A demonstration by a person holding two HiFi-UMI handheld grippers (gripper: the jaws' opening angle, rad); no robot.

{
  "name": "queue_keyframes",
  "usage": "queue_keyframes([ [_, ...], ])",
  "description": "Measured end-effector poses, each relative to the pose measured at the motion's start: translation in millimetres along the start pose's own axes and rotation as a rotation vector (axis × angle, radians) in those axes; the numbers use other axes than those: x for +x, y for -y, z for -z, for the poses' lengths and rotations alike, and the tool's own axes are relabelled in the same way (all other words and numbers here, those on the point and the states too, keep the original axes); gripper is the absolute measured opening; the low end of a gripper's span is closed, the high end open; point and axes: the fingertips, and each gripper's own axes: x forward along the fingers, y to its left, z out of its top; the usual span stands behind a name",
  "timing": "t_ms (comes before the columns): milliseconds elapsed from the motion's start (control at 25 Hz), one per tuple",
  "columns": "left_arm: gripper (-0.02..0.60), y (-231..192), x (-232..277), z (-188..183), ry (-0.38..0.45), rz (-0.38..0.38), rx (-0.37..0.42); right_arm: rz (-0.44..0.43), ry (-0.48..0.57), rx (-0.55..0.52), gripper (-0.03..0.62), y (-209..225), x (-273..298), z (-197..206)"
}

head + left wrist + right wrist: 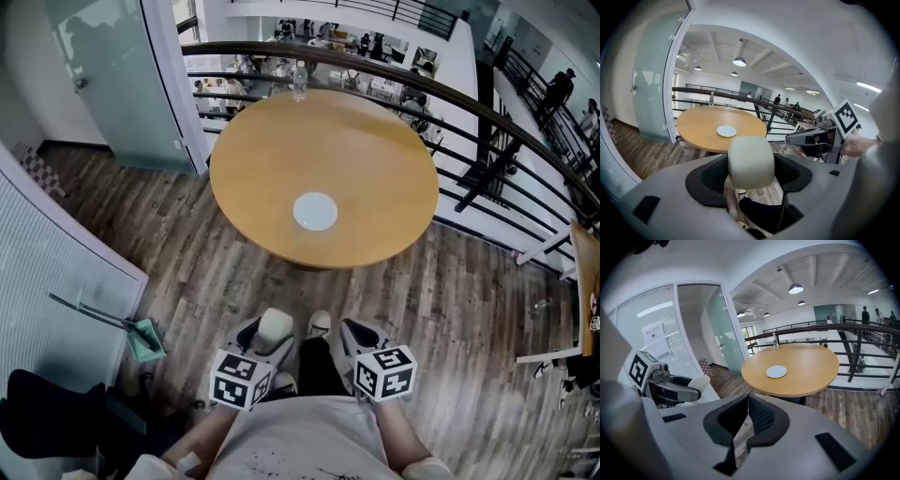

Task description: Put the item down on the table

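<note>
A cream, rounded item (751, 161) sits between the jaws of my left gripper (751, 172), which is shut on it. In the head view the item (275, 327) shows low down, just ahead of the left gripper (263, 341), over the floor and short of the table. My right gripper (360, 339) is beside it, its jaws (746, 422) shut with nothing in them. The round wooden table (375, 169) stands ahead, with a white plate (315, 211) near its front middle. From the right gripper view the left gripper (677, 389) and the item (699, 382) appear at left.
A clear bottle (299, 80) stands at the table's far edge. A dark railing (487, 112) curves behind the table, with a drop beyond. A glass door (112, 75) is at far left, a black chair (47, 427) at lower left, another table edge (587, 281) at right.
</note>
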Motion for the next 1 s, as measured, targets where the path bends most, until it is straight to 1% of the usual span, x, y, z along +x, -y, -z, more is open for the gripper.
queue_keyframes([
  [240,0.318,-28,32,-23,-0.006,-0.019,-0.011,-0.018,0.005,-0.004,0.025,22,38,-29],
  [480,0.318,-53,82,-59,-0.01,-0.031,-0.024,-0.026,-0.012,-0.008,0.025,64,80,-62],
  [640,0.318,-66,115,-76,-0.013,-0.035,-0.031,-0.035,-0.02,-0.033,0.025,89,108,-82],
  [760,0.318,-77,143,-99,-0.021,-0.042,-0.038,-0.05,-0.053,-0.051,0.025,109,128,-97],
  [1000,0.318,-93,193,-146,-0.04,-0.05,-0.074,-0.1,-0.116,-0.042,0.026,146,162,-129],
])
